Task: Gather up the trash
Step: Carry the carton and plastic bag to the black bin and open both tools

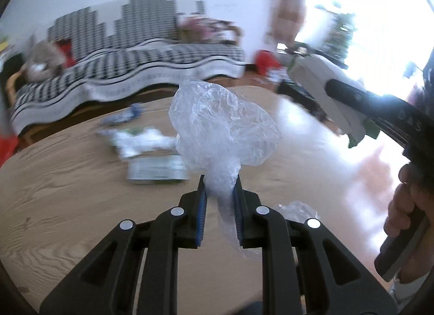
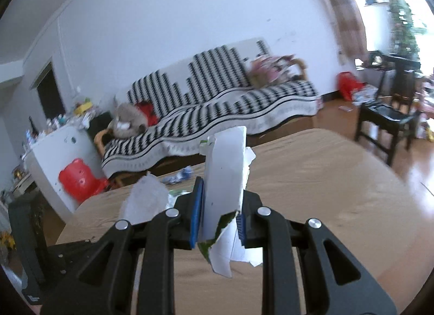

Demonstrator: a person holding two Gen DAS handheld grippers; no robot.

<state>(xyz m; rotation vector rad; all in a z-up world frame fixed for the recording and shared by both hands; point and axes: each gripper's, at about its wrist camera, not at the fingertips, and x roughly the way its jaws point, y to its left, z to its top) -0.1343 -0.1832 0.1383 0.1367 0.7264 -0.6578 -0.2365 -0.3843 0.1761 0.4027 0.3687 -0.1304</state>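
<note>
- Wood-grain table [image 1: 54, 179] fills the lower part of both wrist views, pale and bare toward its right side, where window light glares off it.
- Black-and-white zigzag cloth covers the sofa [image 2: 217, 103] against the white wall behind the table; a grey plush toy [image 2: 127, 120] sits at the sofa's left end.
- A dark wooden chair [image 2: 390, 122] stands on the floor to the right of the table, near the bright window.
- A red plastic stool [image 2: 78, 179] with a bear face stands on the floor off the table's left edge.
- The left gripper [image 1: 219, 198] is clenched on a crumpled clear plastic bag [image 1: 219, 122]; the bag's twisted neck is pinched between the blue pads and its puffed body bulges up above the fingertips, lifted off the table.
- The right gripper [image 2: 219, 201] is clenched on a torn white carton piece [image 2: 225, 173] with green printed edges; the piece stands upright between the blue pads, its ragged lower end hanging below them, held above the table.
- More trash lies on the table beyond the left gripper: white crumpled wrappers [image 1: 141, 141], a flat green-and-white packet [image 1: 157, 169] just in front of them, and a small blue-and-white scrap [image 1: 124, 116] farther back.
</note>
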